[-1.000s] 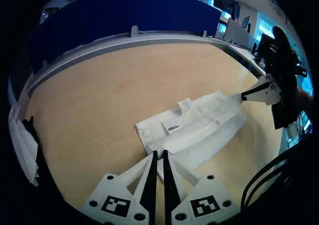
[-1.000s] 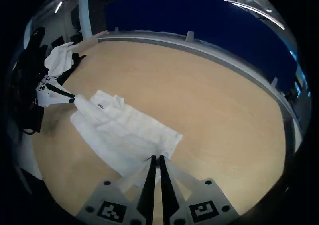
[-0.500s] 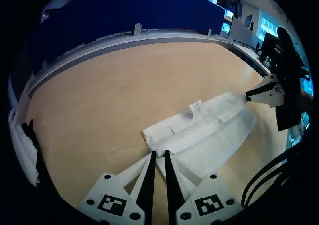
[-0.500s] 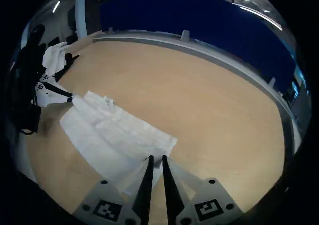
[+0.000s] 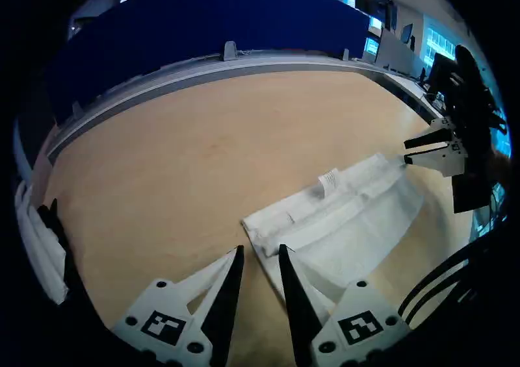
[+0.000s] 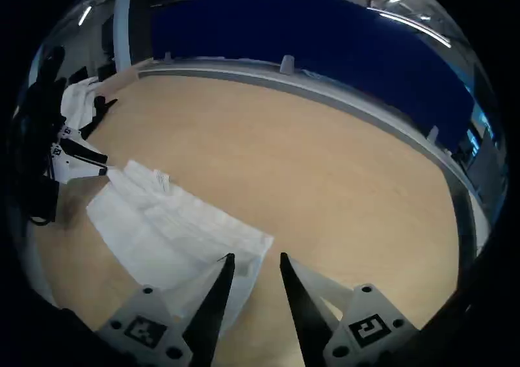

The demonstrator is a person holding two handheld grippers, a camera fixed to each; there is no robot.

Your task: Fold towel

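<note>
A white towel (image 5: 338,217) lies folded in a long strip on the wooden table (image 5: 195,146), a small tag (image 5: 327,180) standing up on its top edge. My left gripper (image 5: 259,255) stands open at the towel's near corner, its fingers apart and pressing on nothing. The right gripper (image 5: 407,154) is open at the far end of the strip. In the right gripper view the towel (image 6: 169,227) runs left from my open right gripper (image 6: 256,260) to the open left gripper (image 6: 106,164), with the tag (image 6: 160,180) near that end.
A blue partition (image 5: 195,23) and a grey rail (image 5: 195,75) bound the table's far side. A heap of white cloths (image 5: 36,250) with a black object lies at the table's left end, seen too as cloths (image 6: 78,97). Black cables (image 5: 442,282) hang at the right.
Both grippers have opened and let go of the towel's corners. The towel has settled flat onto the table, and both grippers sit slightly farther back from it.
</note>
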